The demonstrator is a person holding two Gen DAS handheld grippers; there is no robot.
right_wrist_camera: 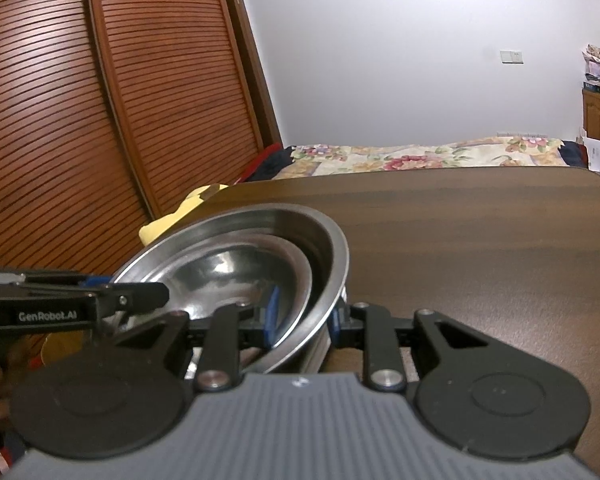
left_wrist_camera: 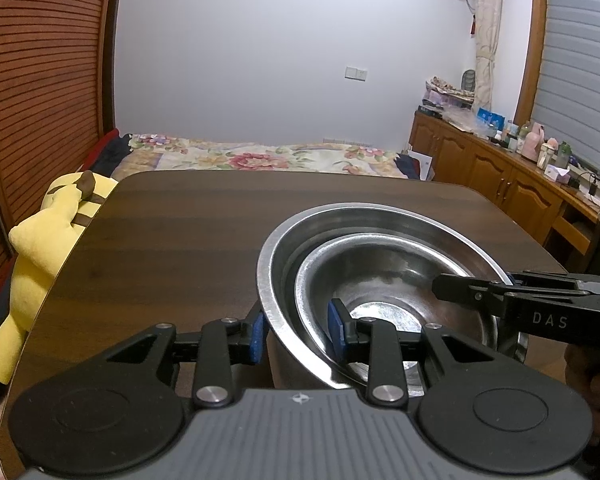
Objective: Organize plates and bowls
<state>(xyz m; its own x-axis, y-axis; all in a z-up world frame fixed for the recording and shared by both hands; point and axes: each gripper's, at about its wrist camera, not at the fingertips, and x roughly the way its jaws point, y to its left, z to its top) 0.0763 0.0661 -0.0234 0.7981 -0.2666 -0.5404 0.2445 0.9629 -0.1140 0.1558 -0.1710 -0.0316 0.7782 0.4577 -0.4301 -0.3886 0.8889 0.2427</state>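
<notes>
Two steel bowls are nested on the dark wooden table, a small bowl inside a large bowl. My left gripper is shut on their near left rims, one blue pad outside the large bowl and the other inside the small one. In the right wrist view my right gripper clamps the right rims of the large bowl and the small bowl in the same way. Each gripper's black finger reaches in from the side in the other's view. Whether the stack rests on the table is hidden.
A yellow plush toy leans at the table's left edge. Beyond the far edge lies a bed with a floral cover. A wooden cabinet with bottles runs along the right, and slatted wooden doors stand on the left.
</notes>
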